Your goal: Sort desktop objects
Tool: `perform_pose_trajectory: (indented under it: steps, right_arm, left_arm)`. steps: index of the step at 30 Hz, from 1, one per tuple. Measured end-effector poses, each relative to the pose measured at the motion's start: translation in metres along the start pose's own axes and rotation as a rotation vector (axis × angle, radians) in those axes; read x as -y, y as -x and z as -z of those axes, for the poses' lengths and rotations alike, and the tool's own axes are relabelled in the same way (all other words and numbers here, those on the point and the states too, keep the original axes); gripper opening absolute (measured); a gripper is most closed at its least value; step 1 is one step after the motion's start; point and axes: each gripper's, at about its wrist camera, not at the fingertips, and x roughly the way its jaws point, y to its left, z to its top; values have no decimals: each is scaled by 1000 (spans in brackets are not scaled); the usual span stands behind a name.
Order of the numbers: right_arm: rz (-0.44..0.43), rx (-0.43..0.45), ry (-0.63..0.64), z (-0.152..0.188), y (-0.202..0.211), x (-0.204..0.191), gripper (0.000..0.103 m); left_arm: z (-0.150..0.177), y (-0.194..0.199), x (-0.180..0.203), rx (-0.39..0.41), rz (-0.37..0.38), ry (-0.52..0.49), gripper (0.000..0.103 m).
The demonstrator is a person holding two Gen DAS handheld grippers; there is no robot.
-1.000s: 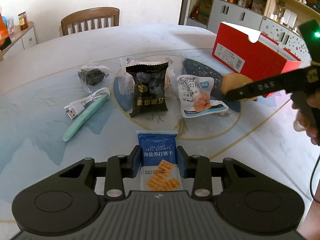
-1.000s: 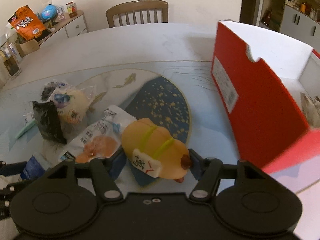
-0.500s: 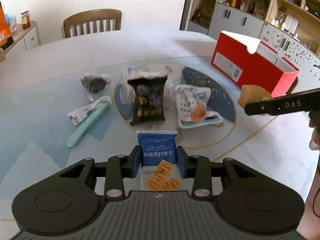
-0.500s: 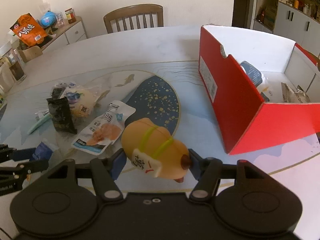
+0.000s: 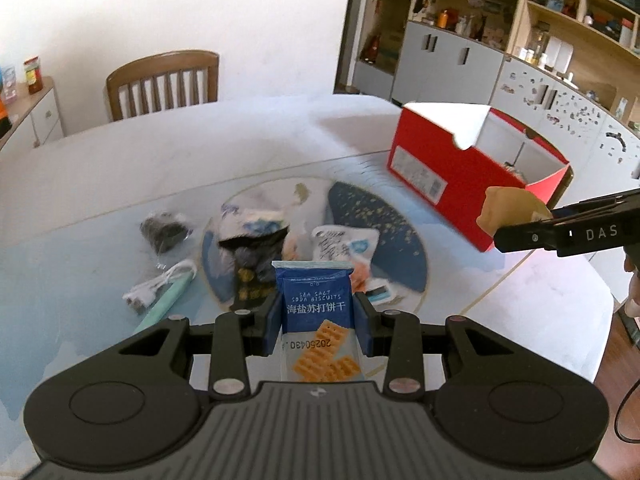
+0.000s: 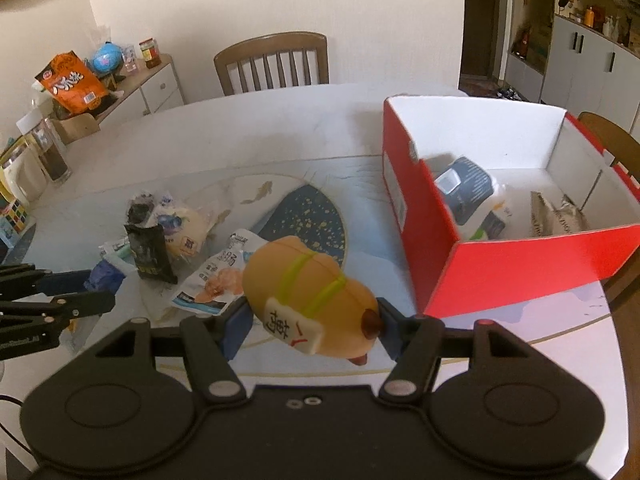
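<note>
Pale marble-patterned bench (image 5: 120, 184) with a round blue-and-gold inlay fills the room's middle, a wooden chair (image 5: 162, 82) behind it and shelving along the far wall. My left claw (image 5: 318, 322) is clamped on a small blue foil packet of sea-salt soda biscuits (image 5: 316, 312), pads pressing its two side edges, and the packet hangs clear above the bench. It looks feather-light and crinkly, the film slippery, and the crackers inside are brittle (squeezing harder would likely crush them), so a hold across the sealed side edges seems the sensible place. My right claw (image 6: 312, 322) is clamped on a tan squishy toy shaped like a plump loaf (image 6: 308, 300), with yellow-green bands across its back, a white tile bearing red and black characters, and a small brown nub at one end. I judge it soft and springy, light, and somewhat grippy; pinching it across the broad middle, as the pads do now, should keep it from rolling out. It hangs in the air near the open red cardboard box with white inside (image 6: 516, 248), which already holds a few packets. Other snack bags, a white cable (image 5: 158, 286) and a mint-green stick (image 5: 166, 302) lie near the inlay.
</note>
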Motion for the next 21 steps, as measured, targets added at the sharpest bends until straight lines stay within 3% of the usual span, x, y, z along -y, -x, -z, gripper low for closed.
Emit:
perform_pose_trajectory:
  steps: [21]
  right_arm:
    - [-5, 97, -53, -36, 43, 61, 65]
  left_arm:
    - [-87, -12, 78, 96, 98, -123, 36]
